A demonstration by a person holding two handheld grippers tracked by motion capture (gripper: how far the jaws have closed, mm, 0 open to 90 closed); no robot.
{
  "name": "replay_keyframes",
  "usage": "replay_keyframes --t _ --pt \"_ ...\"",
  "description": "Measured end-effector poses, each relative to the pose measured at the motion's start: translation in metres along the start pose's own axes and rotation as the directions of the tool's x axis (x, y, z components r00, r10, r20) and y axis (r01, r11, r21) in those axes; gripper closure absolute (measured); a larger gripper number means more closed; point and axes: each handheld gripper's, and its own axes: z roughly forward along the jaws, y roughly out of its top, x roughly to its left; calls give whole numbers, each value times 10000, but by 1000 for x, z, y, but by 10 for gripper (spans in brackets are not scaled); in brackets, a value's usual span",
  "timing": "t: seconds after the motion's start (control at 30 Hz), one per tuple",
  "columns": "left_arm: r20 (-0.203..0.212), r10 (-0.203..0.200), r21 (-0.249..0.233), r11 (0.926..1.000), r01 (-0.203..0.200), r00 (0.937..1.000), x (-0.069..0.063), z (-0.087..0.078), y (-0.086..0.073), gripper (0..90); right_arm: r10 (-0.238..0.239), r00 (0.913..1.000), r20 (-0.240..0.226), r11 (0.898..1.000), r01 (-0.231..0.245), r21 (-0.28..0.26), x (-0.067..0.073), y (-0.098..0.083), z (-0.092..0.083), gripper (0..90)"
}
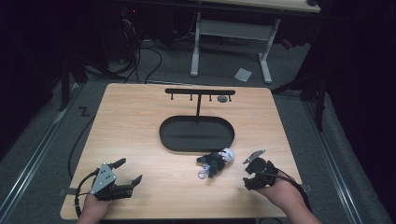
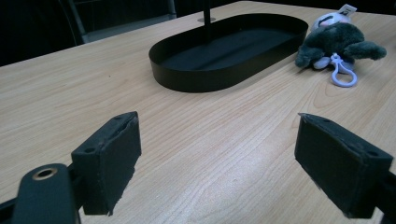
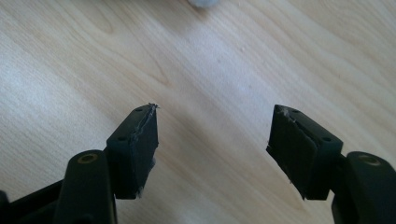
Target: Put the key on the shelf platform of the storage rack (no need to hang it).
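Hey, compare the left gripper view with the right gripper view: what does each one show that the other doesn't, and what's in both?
Left gripper view alone: the black oval tray with a thin post rising from it, and beside it a dark plush toy with a pale lilac clip, lying on the table. Right gripper view alone: a close look down at bare wood, with a pale blurred scrap at the top edge, too little to identify. Both: the light wooden table and that view's own open claw, left claw and right claw, with nothing between the jaws.

Wooden table [image 1: 140, 121], black oval tray [image 1: 196, 133] at its centre, hook stand [image 1: 200, 92] rising at the tray's twelve o'clock (a disc hanging from one hook), white desk frame [image 1: 231, 32] beyond.
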Motion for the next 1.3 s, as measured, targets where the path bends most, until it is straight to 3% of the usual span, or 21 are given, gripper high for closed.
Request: replay_keyframes --t 0.03,0.23,0.27,0.3,0.33,0.37,0.4,0.43,0.63,0.67,0.7,0.77,0.8,0.9,1.0,1.1,1.17,1.3 --pt "4 9 12 10000 -9 10000 0 0 0 151 -260 9996 -85 9996 261 67 -1 8 0 315" --pt "11 21 25 10000 -21 10000 0 0 0 151 -696 9969 -360 9974 701 136 -1 36 -3 320" --pt "18 21 22 10000 -21 10000 0 0 0 151 -732 9966 -367 9972 736 123 -1 43 -4 342" --pt "30 23 21 10000 -23 10000 0 0 0 151 -876 9954 -393 9961 878 37 -1 55 -6 426" --pt "30 23 21 10000 -23 10000 0 0 0 151 -876 9954 -393 9961 878 37 -1 55 -6 426" --pt "35 17 5 10000 -17 10000 0 0 0 151 -996 9942 -401 9950 996 -11 -1 66 -7 524" --pt "37 19 3 10000 -19 10000 0 0 0 151 -996 9942 -401 9950 996 -11 -1 66 -7 524" --pt "55 22 -3 10000 -22 10000 0 0 0 151 -970 9943 -431 9953 968 -62 -2 77 -8 605" --pt "96 39 -16 10000 -39 9999 0 0 0 151 -913 9957 -144 9955 909 -265 -4 102 -3 728" --pt "108 28 -3 10000 -28 9999 1 0 0 151 -951 9952 229 9954 953 -95 -5 110 3 754" --pt "108 28 -3 10000 -28 9999 1 0 0 151 -971 9948 292 9953 973 -33 -5 113 7 759" --pt "113 28 0 10000 -28 9999 1 0 0 151 -946 9951 273 9955 944 86 -6 115 10 763" --pt "120 25 -20 10000 -25 9999 1 -1 0 151 -1028 9946 172 9938 1019 439 -5 116 17 775" --pt "119 12 -72 10000 -12 9999 1 0 0 151 -1033 9946 78 9932 1027 555 -5 115 17 781" --pt "137 47 -39 10000 -47 9999 0 0 0 151 -843 9958 -351 9938 866 693 -5 104 11 776" --pt "128 94 -5 10000 -94 9999 0 -1 0 151 -821 9947 -624 9939 864 681 -1 95 6 773" --pt "107 105 -14 9999 -104 9999 0 0 0 151 -926 9941 -560 9934 961 625 2 91 3 762" --pt "81 105 -3 9999 -105 9999 -1 0 0 151 -646 9972 -375 9977 653 176 0 91 -2 760"
